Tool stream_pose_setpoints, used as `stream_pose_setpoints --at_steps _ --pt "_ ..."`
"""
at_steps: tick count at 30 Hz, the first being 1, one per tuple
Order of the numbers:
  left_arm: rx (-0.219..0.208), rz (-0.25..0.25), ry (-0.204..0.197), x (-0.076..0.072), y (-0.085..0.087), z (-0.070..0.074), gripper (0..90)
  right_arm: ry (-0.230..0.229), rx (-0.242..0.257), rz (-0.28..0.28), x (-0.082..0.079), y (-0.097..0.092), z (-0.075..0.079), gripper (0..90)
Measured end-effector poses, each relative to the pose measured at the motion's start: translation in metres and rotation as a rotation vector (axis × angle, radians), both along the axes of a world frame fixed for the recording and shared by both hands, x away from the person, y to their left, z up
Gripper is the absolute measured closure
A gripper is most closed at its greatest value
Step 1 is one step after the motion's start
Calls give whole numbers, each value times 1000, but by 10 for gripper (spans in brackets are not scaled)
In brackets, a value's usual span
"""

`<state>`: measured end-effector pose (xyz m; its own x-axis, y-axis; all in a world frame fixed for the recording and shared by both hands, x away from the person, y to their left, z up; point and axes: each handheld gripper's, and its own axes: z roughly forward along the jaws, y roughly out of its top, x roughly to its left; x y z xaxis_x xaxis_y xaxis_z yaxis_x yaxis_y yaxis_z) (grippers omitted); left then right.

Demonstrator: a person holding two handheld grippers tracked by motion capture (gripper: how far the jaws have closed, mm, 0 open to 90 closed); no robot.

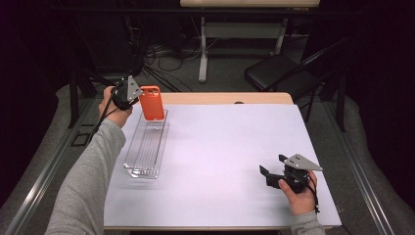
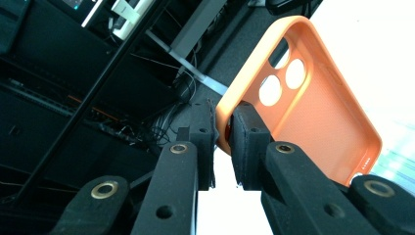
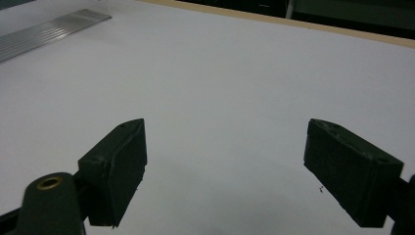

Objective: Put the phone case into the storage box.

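Observation:
An orange phone case (image 1: 152,103) hangs upright over the far end of a clear ribbed tray (image 1: 147,145) at the table's left. My left gripper (image 1: 133,98) is shut on the case's side edge; in the left gripper view the case (image 2: 313,103) shows its hollow inside and camera cut-outs, its rim pinched between the two pads (image 2: 247,142). My right gripper (image 1: 269,169) rests low near the table's front right, open, with nothing between its fingers (image 3: 115,171), only white tabletop.
The white table (image 1: 230,147) has a wooden far edge. Behind it stand a black chair (image 1: 281,73), a desk leg and tangled cables on the floor. The tray (image 3: 49,29) lies at the upper left in the right gripper view.

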<state>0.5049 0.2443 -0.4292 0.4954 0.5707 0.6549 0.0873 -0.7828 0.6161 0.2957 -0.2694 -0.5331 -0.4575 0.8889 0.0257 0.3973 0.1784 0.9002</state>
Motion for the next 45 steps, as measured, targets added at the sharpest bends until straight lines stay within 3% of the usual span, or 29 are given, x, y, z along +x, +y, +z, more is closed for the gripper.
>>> stream_pose_setpoints --at_steps 13,18,26,39,45 --pt "19 16 -24 3 0 -16 811 7 1 -1 1 -1 -2 160" --pt "13 -1 -32 4 -3 -18 811 6 7 -2 1 -1 -2 160" --pt "39 -15 -22 6 -11 -26 811 10 0 3 1 -1 -2 161" --pt "73 -32 -45 7 -14 -31 810 19 -3 11 2 -1 -4 163" --pt "62 -35 -62 6 -11 -35 810 19 -7 14 2 -1 -4 164"
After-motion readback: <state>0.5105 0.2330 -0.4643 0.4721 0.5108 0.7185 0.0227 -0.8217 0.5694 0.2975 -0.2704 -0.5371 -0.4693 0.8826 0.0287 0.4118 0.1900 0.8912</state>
